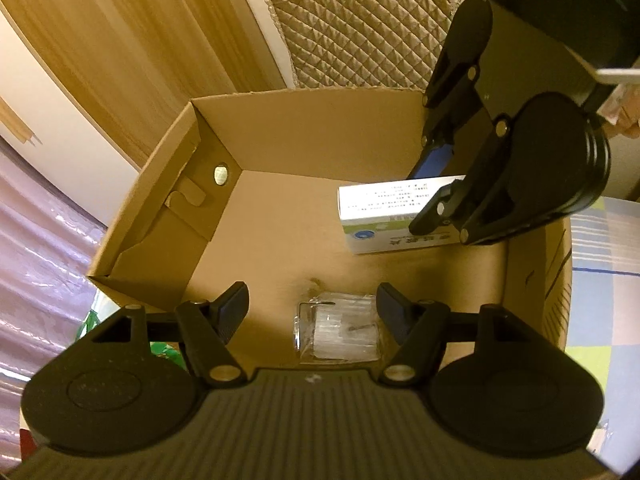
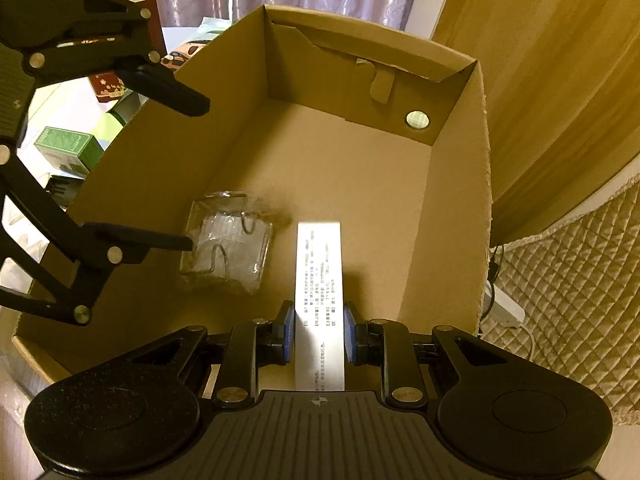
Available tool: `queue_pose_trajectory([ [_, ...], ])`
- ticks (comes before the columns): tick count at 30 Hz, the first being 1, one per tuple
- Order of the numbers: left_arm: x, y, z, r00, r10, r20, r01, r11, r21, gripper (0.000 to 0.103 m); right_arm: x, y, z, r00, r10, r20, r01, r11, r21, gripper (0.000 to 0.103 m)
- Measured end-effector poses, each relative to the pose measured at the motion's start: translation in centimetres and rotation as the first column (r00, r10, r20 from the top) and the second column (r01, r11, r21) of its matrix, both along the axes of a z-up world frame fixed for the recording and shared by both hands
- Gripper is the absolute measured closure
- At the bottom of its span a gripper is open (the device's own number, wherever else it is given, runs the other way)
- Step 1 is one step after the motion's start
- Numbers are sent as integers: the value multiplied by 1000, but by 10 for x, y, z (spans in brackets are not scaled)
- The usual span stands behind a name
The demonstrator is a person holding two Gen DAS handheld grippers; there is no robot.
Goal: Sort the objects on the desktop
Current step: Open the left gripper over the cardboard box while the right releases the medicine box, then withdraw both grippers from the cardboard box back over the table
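Wood-grain panelling and pale purple curtains stand behind an open cardboard box (image 2: 256, 128) that fills both views, with a quilted beige cover (image 1: 360, 24) past its far wall in the left wrist view. A round hole (image 2: 417, 120) shows in one inner end flap.

Inside, on the box floor, a clear glass jar (image 1: 340, 330) lies on its side with a wire clasp, and white plastic-looking contents show through it. The left gripper (image 1: 312, 304) hangs over this jar with its jaws open, one finger to each side and neither pad touching the glass; in the right wrist view its lower finger tip overlaps the jar's left edge, contact not clear.

The right gripper (image 2: 319, 334) has its jaws closed on a white printed carton (image 2: 320, 280), the blue pads pressing its two long sides at the near end. The carton reaches out over the box floor, right of the jar and apart from it.

Outside the box on the left, a green packet (image 2: 68, 148) and a dark red box (image 2: 108, 88) sit on the desk.
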State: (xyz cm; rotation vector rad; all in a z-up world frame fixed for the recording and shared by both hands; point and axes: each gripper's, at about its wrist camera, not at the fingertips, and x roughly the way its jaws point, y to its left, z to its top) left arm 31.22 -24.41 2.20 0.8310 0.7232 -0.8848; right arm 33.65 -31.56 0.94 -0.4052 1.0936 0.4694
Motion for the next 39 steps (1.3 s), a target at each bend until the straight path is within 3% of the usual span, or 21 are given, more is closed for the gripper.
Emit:
queue_pose_trajectory([
  [15, -2, 10, 7, 1000, 14, -2, -14, 1000, -22, 35, -4, 3, 10, 999, 6, 44, -5, 1000, -16, 79],
  [24, -10, 27, 20, 999, 28, 28, -26, 998, -54, 29, -29, -2, 50, 989, -19, 147, 17, 1000, 16, 79],
  [25, -11, 30, 23, 999, 31, 34, -29, 998, -58, 28, -34, -2, 55, 987, -27, 161, 23, 999, 24, 70],
  [26, -13, 33, 25, 999, 35, 40, -33, 998, -61, 27, -39, -2, 61, 984, -35, 175, 30, 999, 32, 52],
  [27, -15, 37, 28, 998, 40, 45, -37, 997, -68, 26, -45, -2, 67, 980, -41, 196, 33, 999, 43, 11],
  [39, -55, 107, 60, 987, 148, 60, -137, 979, -152, 12, -145, 20, 116, 955, -40, 294, 0, 991, 135, 9],
])
